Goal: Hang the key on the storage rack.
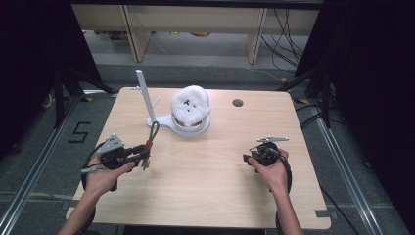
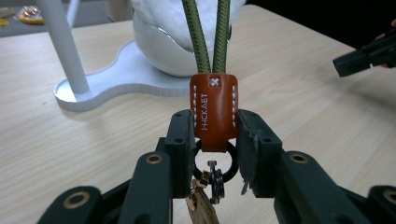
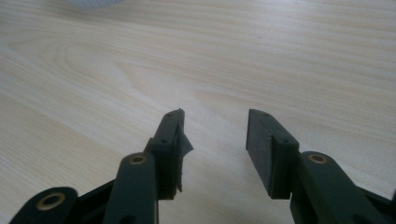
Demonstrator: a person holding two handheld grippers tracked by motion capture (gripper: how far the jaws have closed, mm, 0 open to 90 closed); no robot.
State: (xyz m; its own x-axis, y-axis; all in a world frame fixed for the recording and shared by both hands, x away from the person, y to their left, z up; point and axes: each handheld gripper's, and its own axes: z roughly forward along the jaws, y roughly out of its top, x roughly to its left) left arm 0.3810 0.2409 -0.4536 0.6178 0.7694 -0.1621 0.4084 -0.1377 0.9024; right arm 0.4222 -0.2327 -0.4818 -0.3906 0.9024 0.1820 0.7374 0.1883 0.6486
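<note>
The left tool is clamped on the brown leather tab of a key strap, whose green cord loop stands above the table, near the white stand. The likely step is hanging that loop on the stand's side peg, so the person does well to keep the tab squeezed firmly, hold the loop open and upright, and approach the peg squarely. The right tool hovers with its jaws apart and nothing between them, free to steady the base.
</note>
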